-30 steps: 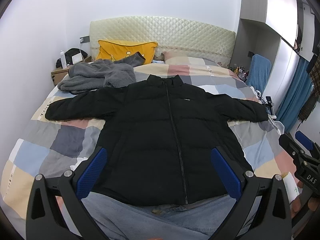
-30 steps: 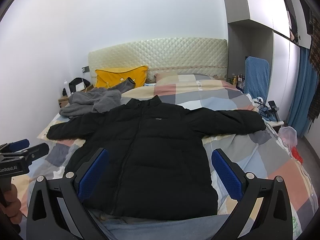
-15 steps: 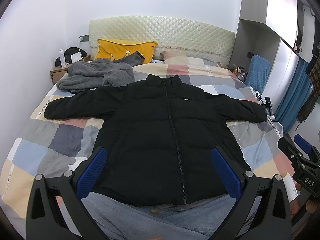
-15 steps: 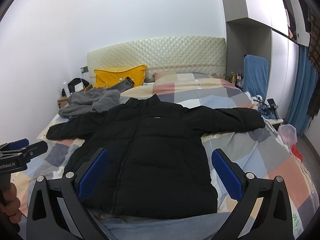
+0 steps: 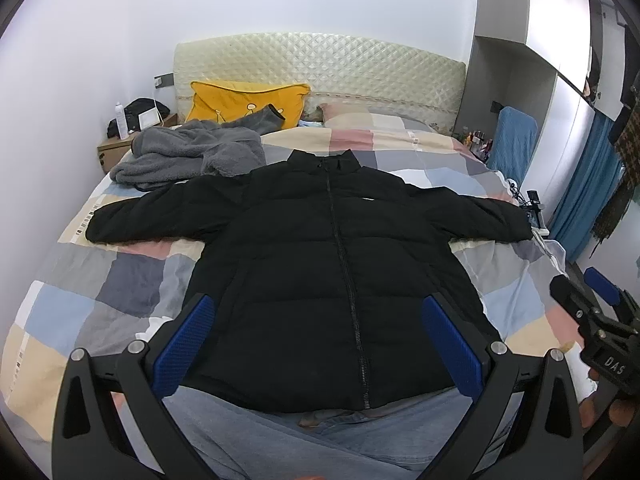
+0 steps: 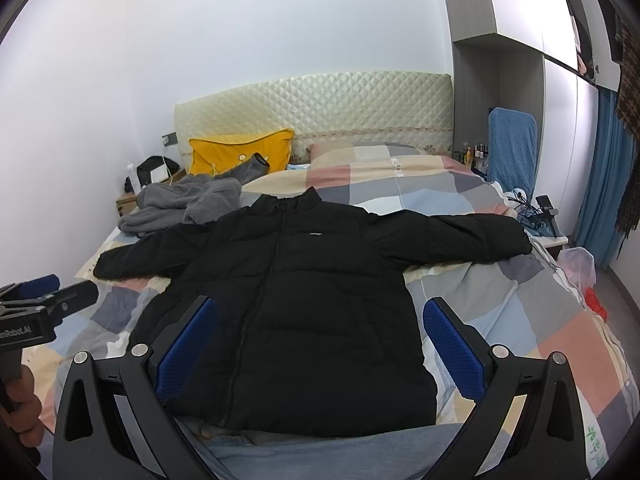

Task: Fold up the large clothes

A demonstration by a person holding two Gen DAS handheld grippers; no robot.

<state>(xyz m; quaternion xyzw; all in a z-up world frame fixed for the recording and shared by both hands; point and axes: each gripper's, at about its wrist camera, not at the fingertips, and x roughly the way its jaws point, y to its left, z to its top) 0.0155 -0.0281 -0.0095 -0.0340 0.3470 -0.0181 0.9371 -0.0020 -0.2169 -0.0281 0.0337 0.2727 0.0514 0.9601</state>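
Hovering wide-spread, left gripper (image 5: 318, 344) and right gripper (image 6: 320, 344) above black jacket (image 5: 332, 280) hem; sleeves reach bed (image 5: 120, 280) edges.

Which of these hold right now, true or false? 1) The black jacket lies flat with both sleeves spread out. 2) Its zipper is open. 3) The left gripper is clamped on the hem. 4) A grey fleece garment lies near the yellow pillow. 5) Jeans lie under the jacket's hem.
1) True: the black jacket lies front up on the bed, sleeves out to both sides.
2) False: the zipper is closed up to the collar.
3) False: the left gripper is open, holding nothing; so is the right gripper.
4) True: the grey fleece garment lies just in front of the yellow pillow.
5) True: jeans show beneath the hem.
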